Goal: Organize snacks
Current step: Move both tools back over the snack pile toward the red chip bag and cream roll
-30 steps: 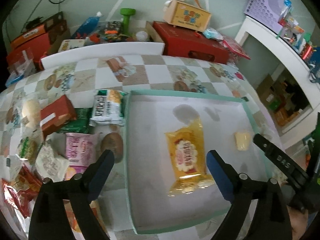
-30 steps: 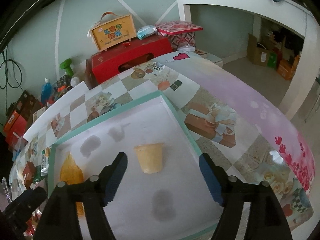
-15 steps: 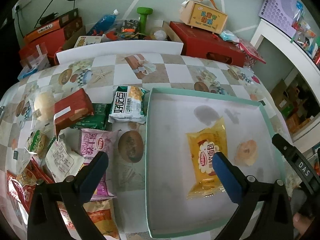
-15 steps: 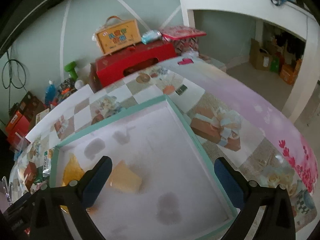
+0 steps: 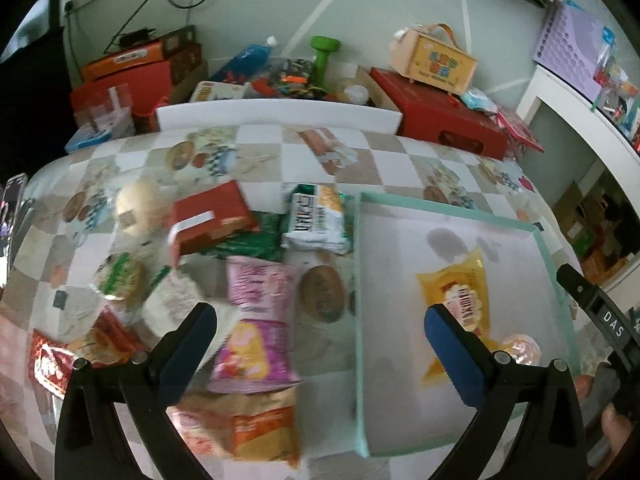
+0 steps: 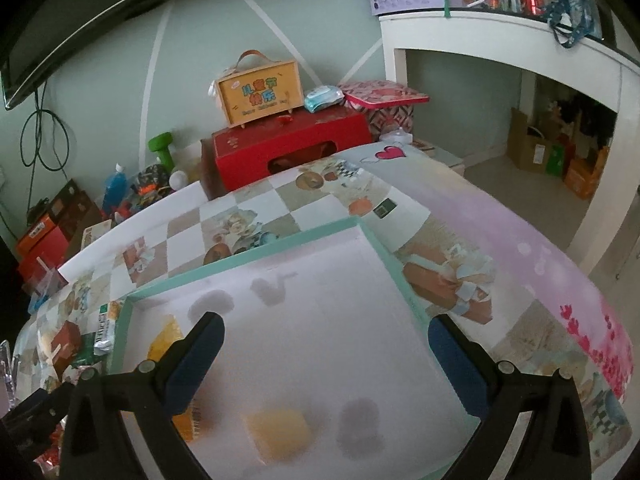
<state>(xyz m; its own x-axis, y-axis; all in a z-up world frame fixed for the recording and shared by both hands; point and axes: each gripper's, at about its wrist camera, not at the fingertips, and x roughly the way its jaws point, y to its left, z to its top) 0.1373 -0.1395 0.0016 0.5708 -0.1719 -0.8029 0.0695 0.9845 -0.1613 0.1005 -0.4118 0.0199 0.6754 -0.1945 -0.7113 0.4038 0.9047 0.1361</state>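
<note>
A mint-rimmed white tray (image 5: 360,264) (image 6: 248,256) lies on the patterned tablecloth. Inside it are a yellow snack packet (image 5: 460,292) (image 6: 166,340) and a small jelly cup (image 5: 520,346) (image 6: 280,428). Left of the tray is a pile of loose snacks: a pink packet (image 5: 260,280), a round brown cake (image 5: 322,294), a white-green packet (image 5: 316,220), a red box (image 5: 212,216) and an orange packet (image 5: 256,428). My left gripper (image 5: 320,348) is open, straddling the tray's left rim, nothing held. My right gripper (image 6: 326,360) is open and empty over the tray, the jelly cup lying below it.
Behind the table stand a red carton (image 6: 288,148) with a yellow handled box (image 6: 260,92) on top, a green dumbbell (image 5: 324,56), a blue bottle (image 5: 244,60) and orange boxes (image 5: 132,60). A white shelf unit (image 6: 500,40) is at the right. The right gripper's body (image 5: 600,312) shows at the left view's edge.
My left gripper swung left from over the yellow packet to the tray's left rim, bringing the snack pile into view. My right gripper opened wide and let the jelly cup drop into the tray.
</note>
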